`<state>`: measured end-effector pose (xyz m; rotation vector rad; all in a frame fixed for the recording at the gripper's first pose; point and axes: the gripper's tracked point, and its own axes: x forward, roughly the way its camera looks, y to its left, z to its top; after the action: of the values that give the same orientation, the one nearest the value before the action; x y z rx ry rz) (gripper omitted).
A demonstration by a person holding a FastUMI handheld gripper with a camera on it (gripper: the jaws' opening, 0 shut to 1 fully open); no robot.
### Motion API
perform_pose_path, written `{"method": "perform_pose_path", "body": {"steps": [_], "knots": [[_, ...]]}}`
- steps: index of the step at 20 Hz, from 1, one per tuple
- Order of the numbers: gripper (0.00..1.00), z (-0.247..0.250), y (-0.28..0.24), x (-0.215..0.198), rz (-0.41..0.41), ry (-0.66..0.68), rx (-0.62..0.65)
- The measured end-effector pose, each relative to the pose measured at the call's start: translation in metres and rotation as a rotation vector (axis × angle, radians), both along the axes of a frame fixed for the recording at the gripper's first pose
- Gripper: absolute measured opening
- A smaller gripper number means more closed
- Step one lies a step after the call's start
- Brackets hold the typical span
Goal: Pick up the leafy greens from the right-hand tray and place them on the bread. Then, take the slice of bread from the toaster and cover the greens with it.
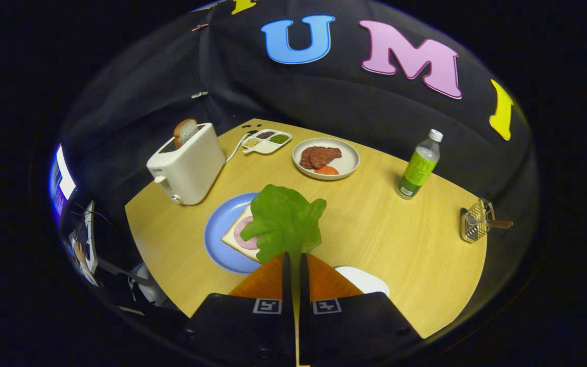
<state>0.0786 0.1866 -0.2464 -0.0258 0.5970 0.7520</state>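
My gripper (293, 256) is shut on a green lettuce leaf (284, 220), which hangs in the air between and just ahead of the fingertips. Beneath the leaf, on a blue plate (218, 234), lies a slice of bread (236, 235) with a pink round of ham on it; the leaf hides its right part. A white toaster (187, 165) stands beyond the plate to the left, with a brown slice of bread (185, 131) sticking up from its slot. A white tray (365, 279) shows just right of the fingers, mostly hidden by them.
A white plate (347, 162) with meat slices and an orange piece sits beyond the leaf. A small divided dish (267, 141) is behind it by the toaster's cord. A green-labelled bottle (419, 165) stands to the right, and a wire basket (474, 221) at the table's right edge.
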Motion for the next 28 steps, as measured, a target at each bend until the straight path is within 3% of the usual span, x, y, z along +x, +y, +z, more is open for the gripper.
{"method": "perform_pose_path", "body": {"steps": [6,13,16,23,28], "knots": [[0.08,-0.003,0.073,0.000,0.063,0.022,-0.014],[0.12,-0.026,0.108,0.015,0.063,0.046,-0.056],[0.67,-0.033,0.105,0.026,0.031,0.047,-0.076],[0.65,-0.022,0.104,0.019,0.011,0.039,-0.065],[0.64,0.044,0.128,0.002,0.007,-0.004,0.055]]}}
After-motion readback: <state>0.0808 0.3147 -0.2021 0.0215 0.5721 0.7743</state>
